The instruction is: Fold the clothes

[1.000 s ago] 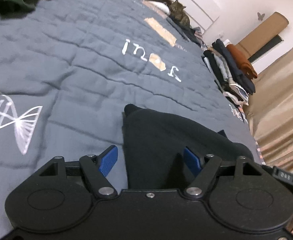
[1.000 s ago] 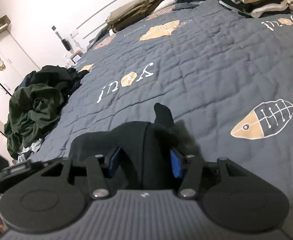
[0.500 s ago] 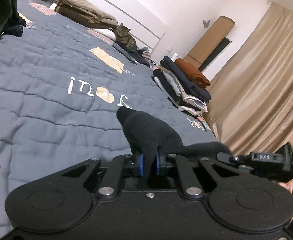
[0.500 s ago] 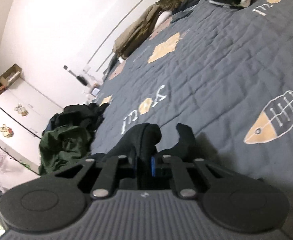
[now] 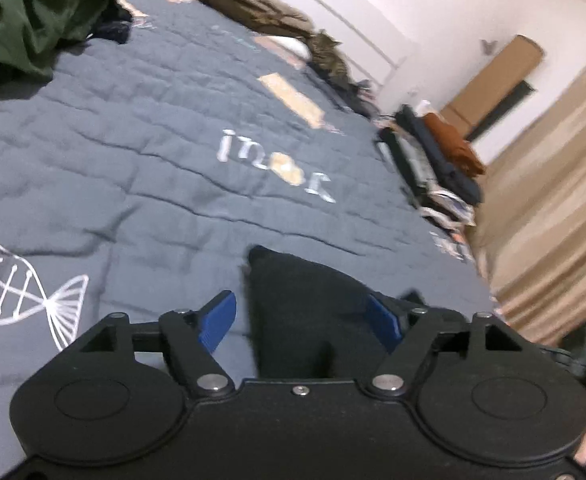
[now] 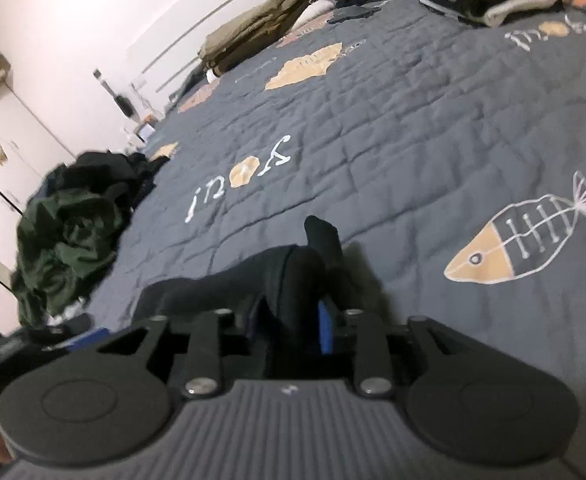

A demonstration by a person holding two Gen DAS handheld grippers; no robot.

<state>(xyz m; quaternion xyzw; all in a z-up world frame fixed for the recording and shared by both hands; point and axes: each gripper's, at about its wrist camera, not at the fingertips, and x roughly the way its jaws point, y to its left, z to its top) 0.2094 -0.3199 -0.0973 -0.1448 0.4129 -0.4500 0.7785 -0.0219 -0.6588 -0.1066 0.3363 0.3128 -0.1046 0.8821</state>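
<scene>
A black garment [image 5: 305, 312] lies on the grey quilted bedspread [image 5: 133, 160], close in front of both grippers. My left gripper [image 5: 303, 320] is open, its blue fingers apart on either side of the garment's near edge. In the right wrist view the same garment [image 6: 293, 276] bunches up between the blue pads [image 6: 324, 330] of my right gripper [image 6: 289, 328], whose jaws stand partly apart around the fabric.
A heap of dark green and black clothes [image 5: 25, 8] lies at the bed's left; it also shows in the right wrist view [image 6: 69, 224]. A stack of folded clothes [image 5: 437, 164] sits at the right edge. A cat [image 5: 329, 56] rests by pillows. Tan curtains [image 5: 553, 200] hang right.
Both grippers were shut on the black garment and lifting it half a second ago. Now the garment is back down on the bed, the left gripper has opened and the right has loosened.
</scene>
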